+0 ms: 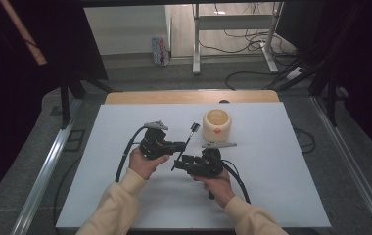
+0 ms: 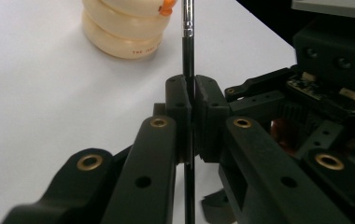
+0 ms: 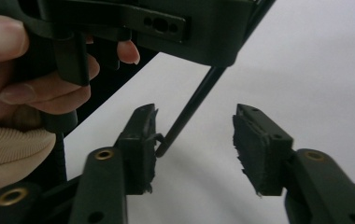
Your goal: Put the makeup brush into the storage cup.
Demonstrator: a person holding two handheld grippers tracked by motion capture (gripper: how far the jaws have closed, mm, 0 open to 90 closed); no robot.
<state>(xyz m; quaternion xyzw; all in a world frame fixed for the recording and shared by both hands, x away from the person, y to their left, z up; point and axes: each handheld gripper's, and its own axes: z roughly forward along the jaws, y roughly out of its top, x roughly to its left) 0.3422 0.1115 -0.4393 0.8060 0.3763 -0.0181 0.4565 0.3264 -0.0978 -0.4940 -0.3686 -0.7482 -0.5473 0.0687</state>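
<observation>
Left gripper (image 2: 192, 100) is pinched tight on a thin black brush (image 2: 188, 56), its shaft clamped between the jaws at about mid-length and running straight up the left gripper view. Right gripper (image 3: 194, 140) has its jaws spread, with the brush's lower end (image 3: 185, 116) between them, close to or touching one pad (image 3: 140, 140) but well apart from the other, so no grip there yet. Risk: if the right jaws shut off-centre, the near pad would push the tip sideways and lever the shaft in the left grip; it could twist, slip or flick out. The tip may also slide past the pads, as very little of the end sits between them. If the left lets go too soon, the brush would probably drop on the table (image 1: 272, 161). Brush looks slim, rigid, glossy black with a metal ferrule (image 2: 188, 18) near the top, and in the high view a small dark head (image 1: 194, 127). It is held tilted above the white table between both hands, near a cream jar (image 1: 217, 125) behind it.
</observation>
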